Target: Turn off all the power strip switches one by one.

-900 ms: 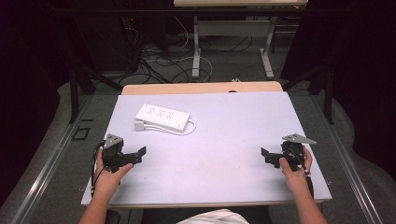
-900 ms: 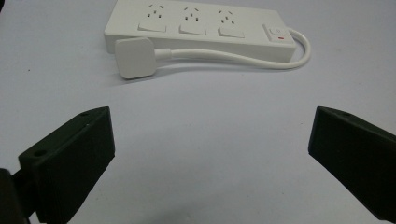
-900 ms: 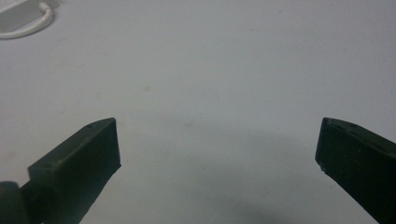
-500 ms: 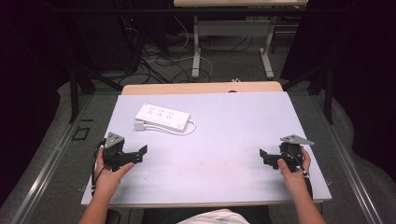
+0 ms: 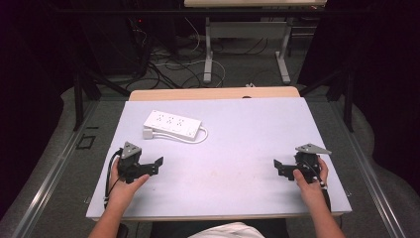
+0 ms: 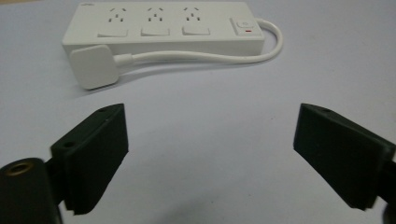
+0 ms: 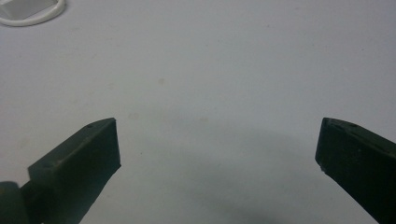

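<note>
A white power strip (image 5: 173, 124) with three sockets and a switch lies on the pale table (image 5: 237, 148), left of centre. Its white cord (image 5: 200, 136) loops round to a flat white plug (image 6: 93, 66) resting in front of the strip (image 6: 163, 25). My left gripper (image 5: 157, 166) sits near the table's front left, a short way short of the strip, jaws wide apart and empty (image 6: 212, 154). My right gripper (image 5: 279, 168) rests near the front right, also open with nothing between its jaws (image 7: 217, 154). A bend of the cord (image 7: 28, 14) shows at the top left of the right gripper view.
A wooden strip (image 5: 213, 93) runs along the table's far edge. Beyond it stand the metal legs of another desk (image 5: 208, 49) and loose cables on the floor (image 5: 168, 64). Dark curtains close in both sides.
</note>
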